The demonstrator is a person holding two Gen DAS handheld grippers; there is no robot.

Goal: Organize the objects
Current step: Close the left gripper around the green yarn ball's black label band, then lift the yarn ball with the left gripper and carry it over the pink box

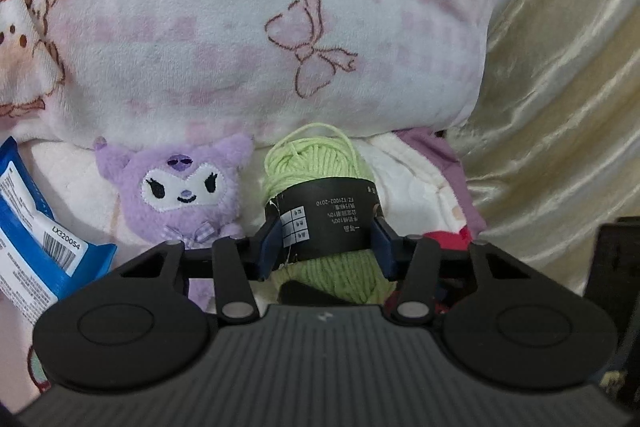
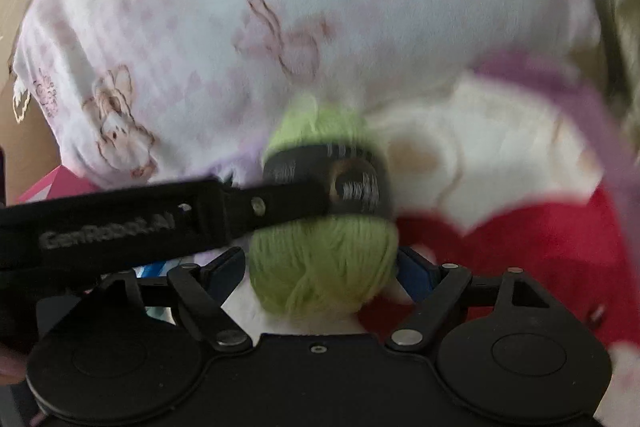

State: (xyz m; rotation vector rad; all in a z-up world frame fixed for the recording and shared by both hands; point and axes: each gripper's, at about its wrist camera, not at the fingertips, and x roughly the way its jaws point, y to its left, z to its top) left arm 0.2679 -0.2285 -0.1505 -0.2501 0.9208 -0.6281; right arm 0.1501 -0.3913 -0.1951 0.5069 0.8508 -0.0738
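Left wrist view: green yarn ball [image 1: 320, 207] clamped between left gripper [image 1: 326, 247] fingers [image 1: 270, 247].

Soft, even indoor light, left wrist view sharp, label text on the yarn [image 1: 320, 195] readable, mild glare on the satin cloth [image 1: 560, 107] at right, right wrist view smeared by motion blur, fisheye bending at edges, dark corners.

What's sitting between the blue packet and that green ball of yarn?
A purple plush toy sits between the blue packet and the green yarn, which the left claw grips; the left wrist view shows this.
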